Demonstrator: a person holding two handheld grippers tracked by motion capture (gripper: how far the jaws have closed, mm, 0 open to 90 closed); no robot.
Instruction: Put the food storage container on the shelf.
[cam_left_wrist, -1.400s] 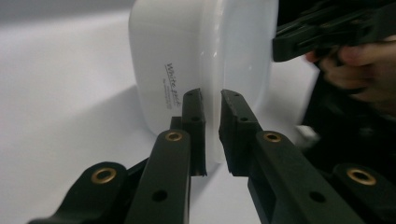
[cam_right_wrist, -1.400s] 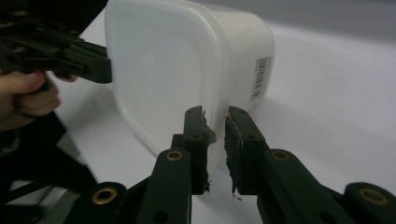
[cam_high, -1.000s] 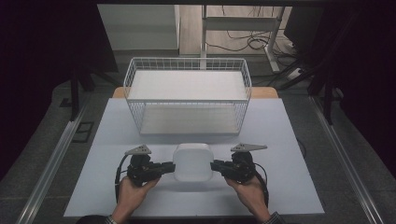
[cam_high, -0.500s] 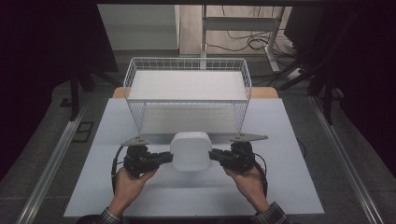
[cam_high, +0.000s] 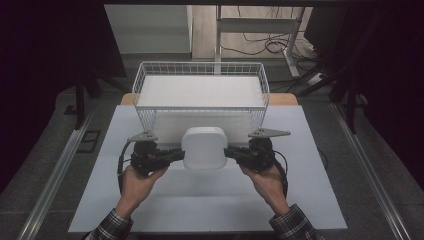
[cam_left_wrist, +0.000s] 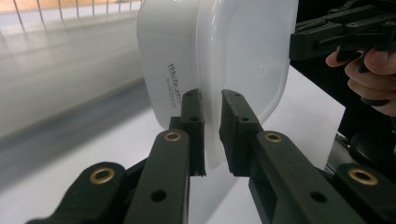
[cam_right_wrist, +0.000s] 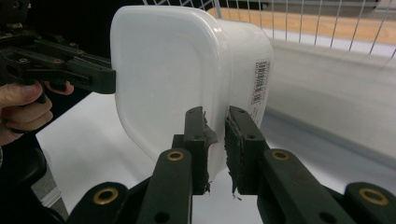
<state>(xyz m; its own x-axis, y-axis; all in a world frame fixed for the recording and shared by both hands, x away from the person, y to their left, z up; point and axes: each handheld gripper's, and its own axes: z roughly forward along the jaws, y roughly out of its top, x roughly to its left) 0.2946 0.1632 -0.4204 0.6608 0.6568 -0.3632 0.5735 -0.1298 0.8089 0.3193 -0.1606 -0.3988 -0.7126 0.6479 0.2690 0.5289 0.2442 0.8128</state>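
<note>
My left claw (cam_left_wrist: 212, 128) and right claw (cam_right_wrist: 216, 144) both pinch rim of white container (cam_high: 204, 147), held above surface (cam_high: 165, 210), just before wire basket (cam_high: 200, 102). Step, I judge: carry. Next: raise over basket wall, both sides level

At mid-frame, the left gripper (cam_high: 175, 155) and right gripper (cam_high: 231, 152) clamp a white container (cam_high: 204, 147) just below the wire basket (cam_high: 200, 90).

A pale, flat white counter (cam_high: 210, 200) with a matte top spans the middle of the high view. At its far end stands a white wire-mesh basket (cam_high: 145, 82), rectangular and open-topped, resting directly on the surface. A strip of tan wooden edge (cam_high: 283, 99) shows just behind the basket's 2 far corners.
</note>
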